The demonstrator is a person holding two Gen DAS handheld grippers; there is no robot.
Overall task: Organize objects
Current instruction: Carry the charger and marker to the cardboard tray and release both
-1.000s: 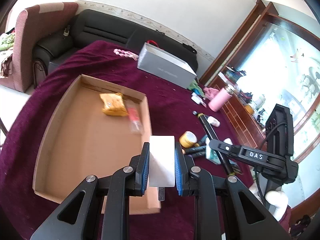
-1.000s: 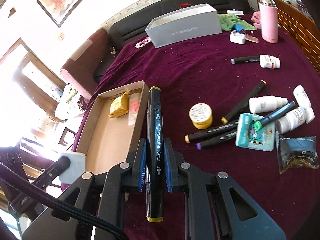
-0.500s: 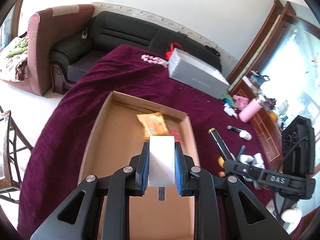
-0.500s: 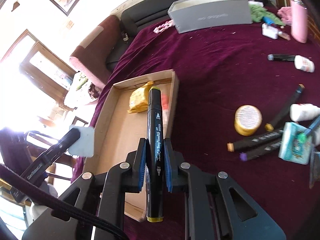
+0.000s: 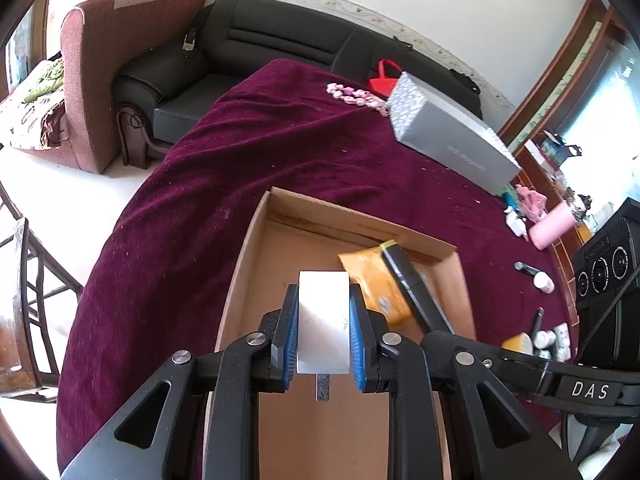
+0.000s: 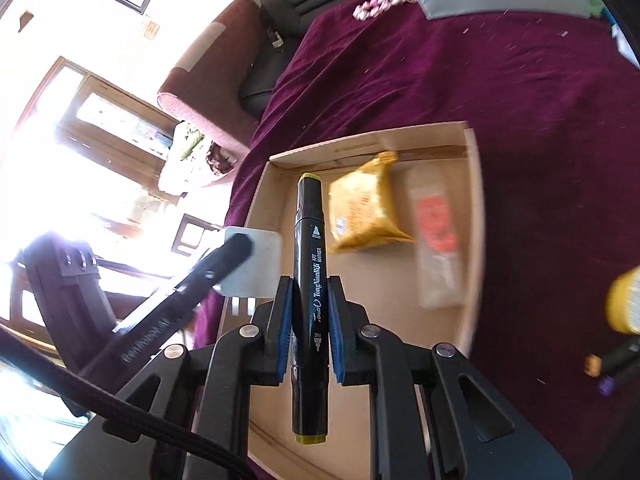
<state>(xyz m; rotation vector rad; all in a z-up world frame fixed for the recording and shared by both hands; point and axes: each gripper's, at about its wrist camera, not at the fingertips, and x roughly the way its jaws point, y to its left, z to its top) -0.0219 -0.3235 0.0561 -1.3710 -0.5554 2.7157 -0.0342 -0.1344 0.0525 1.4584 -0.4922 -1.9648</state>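
My left gripper (image 5: pixel 324 322) is shut on a white plug adapter (image 5: pixel 323 312), its metal prong showing below, and hangs over the open cardboard box (image 5: pixel 248 264). My right gripper (image 6: pixel 308 320) is shut on a black art marker (image 6: pixel 309 264) with yellow-green end caps, also above the box (image 6: pixel 474 216). The marker (image 5: pixel 408 280) and right gripper arm show in the left wrist view over the box's right side. The adapter (image 6: pixel 256 264) shows at the left of the right wrist view. A yellow packet (image 6: pixel 360 208) and a clear sachet with red print (image 6: pixel 436 240) lie inside the box.
The box sits on a maroon tablecloth (image 5: pixel 240 168). A grey carton (image 5: pixel 448 136) and pink beads (image 5: pixel 352 96) lie at the far side. A yellow jar (image 6: pixel 624 304), markers (image 6: pixel 612 364), small bottles (image 5: pixel 554 340) and a pink flask (image 5: pixel 550 230) lie right of the box. A black sofa (image 5: pixel 260 48) stands behind.
Both grippers have moved leftward and lower, from beside the box to over its inside. Each still holds its object. The loose items on the right have slid toward the frame edge.
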